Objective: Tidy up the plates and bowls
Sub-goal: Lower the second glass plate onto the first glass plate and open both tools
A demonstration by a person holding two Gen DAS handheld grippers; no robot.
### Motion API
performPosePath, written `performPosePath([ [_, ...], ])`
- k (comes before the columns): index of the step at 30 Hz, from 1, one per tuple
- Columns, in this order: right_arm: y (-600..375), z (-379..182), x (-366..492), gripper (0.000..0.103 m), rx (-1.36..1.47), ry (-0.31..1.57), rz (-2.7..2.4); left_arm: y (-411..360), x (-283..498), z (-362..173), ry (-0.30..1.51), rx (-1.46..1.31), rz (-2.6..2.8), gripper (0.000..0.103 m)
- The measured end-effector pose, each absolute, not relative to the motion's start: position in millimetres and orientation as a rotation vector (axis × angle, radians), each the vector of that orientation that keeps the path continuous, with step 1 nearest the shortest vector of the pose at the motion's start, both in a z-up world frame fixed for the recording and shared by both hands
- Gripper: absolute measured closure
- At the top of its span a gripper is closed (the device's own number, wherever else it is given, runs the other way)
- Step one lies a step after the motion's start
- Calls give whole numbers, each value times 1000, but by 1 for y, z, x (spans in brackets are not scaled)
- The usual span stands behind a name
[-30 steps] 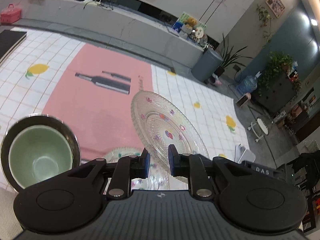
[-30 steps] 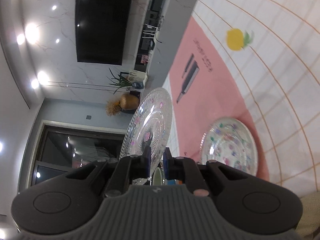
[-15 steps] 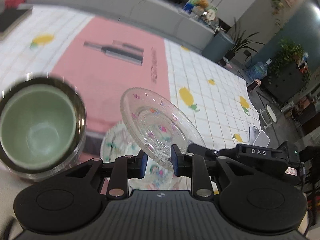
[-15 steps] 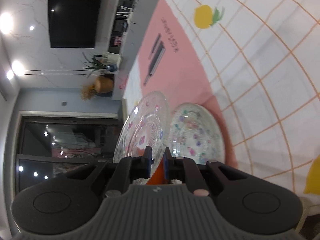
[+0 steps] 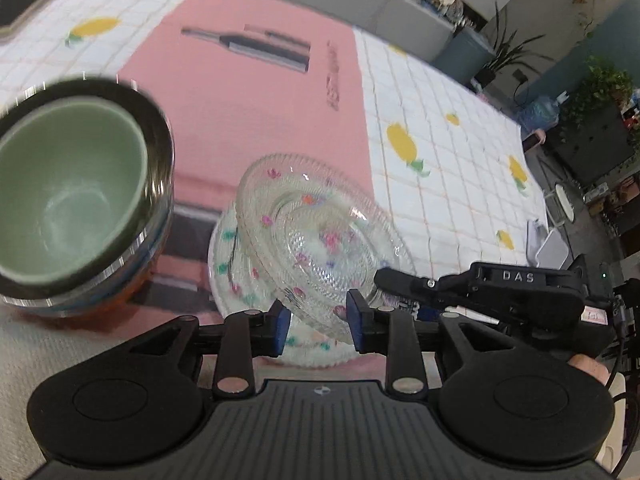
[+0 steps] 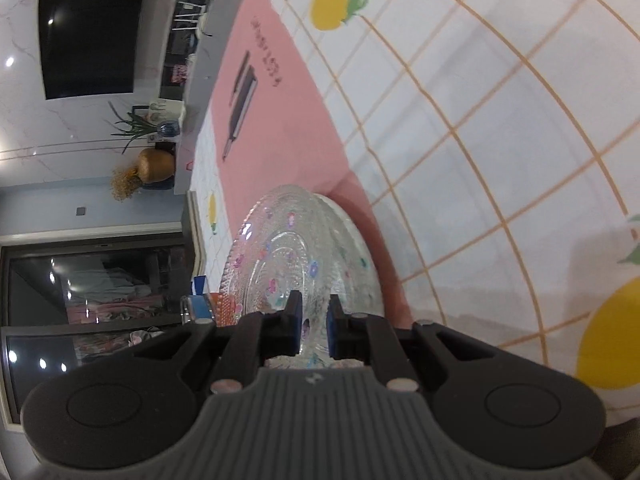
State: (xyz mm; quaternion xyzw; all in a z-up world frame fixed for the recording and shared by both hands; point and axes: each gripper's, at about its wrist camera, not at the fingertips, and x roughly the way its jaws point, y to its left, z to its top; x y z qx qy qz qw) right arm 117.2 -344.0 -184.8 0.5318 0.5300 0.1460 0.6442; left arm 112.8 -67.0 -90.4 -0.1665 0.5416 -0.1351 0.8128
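A clear glass plate with flower prints [image 5: 316, 232] hangs tilted, its low edge over a second flowered glass plate [image 5: 240, 264] that lies flat on the pink mat. My left gripper [image 5: 318, 322] has its jaws opening. The tilted plate's near rim sits between the blue pads [image 5: 282, 326] without being pressed. My right gripper [image 5: 380, 274] reaches in from the right and is shut on the same plate's rim. In the right wrist view that gripper [image 6: 314, 324] pinches the tilted plate [image 6: 280, 256] above the flat plate [image 6: 354, 248]. A green bowl [image 5: 72, 196] is nested in a steel bowl at the left.
The pink mat [image 5: 256, 92] lies on a white checked cloth with lemon prints [image 5: 452, 152]. A dark flat board [image 5: 28, 4] sits at the far left corner. The bowl stack stands close to the plates' left side. A person's hand [image 5: 588, 364] holds the right gripper.
Both grippers have sunk with the tilted plate, which now hangs just over the flat plate. The left jaws have widened off the rim. The bowl stack looms closer on the left.
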Motion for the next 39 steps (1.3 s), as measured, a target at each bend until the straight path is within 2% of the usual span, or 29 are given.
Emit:
performPosePath([
  [7, -345, -181, 113, 97, 1159, 1213, 312, -62, 112, -102, 1226, -364, -258, 64],
  [9, -340, -172, 115, 97, 1077, 1198, 310, -65, 111, -99, 1230, -329, -257, 58],
  [12, -330, -157, 115, 97, 944, 1186, 296, -73, 110, -98, 1257, -242, -231, 55],
  [16, -317, -138, 112, 95, 768, 1160, 282, -82, 105, -91, 1236, -140, -229, 50],
  [21, -299, -121, 108, 92, 599, 1150, 261, -87, 96, -84, 1211, -63, -229, 49],
  [25, -282, -108, 104, 88, 446, 1134, 215, -85, 96, -80, 1210, -70, -230, 47],
  [27, -278, -108, 104, 83, 393, 1148, 169, -82, 98, -79, 1212, -95, -218, 44],
  [35, -281, -112, 105, 80, 413, 1150, 166, -81, 98, -79, 1211, -98, -218, 43],
  [36, -278, -110, 105, 78, 396, 1145, 163, -82, 97, -79, 1207, -92, -217, 43],
  [37, -274, -109, 105, 59, 369, 1143, 154, -83, 97, -78, 1204, -87, -218, 43],
  [38, -269, -107, 106, 35, 334, 1139, 140, -84, 97, -78, 1201, -80, -218, 42],
  [39, -263, -106, 107, 28, 296, 1128, 126, -84, 97, -78, 1197, -73, -216, 42],
])
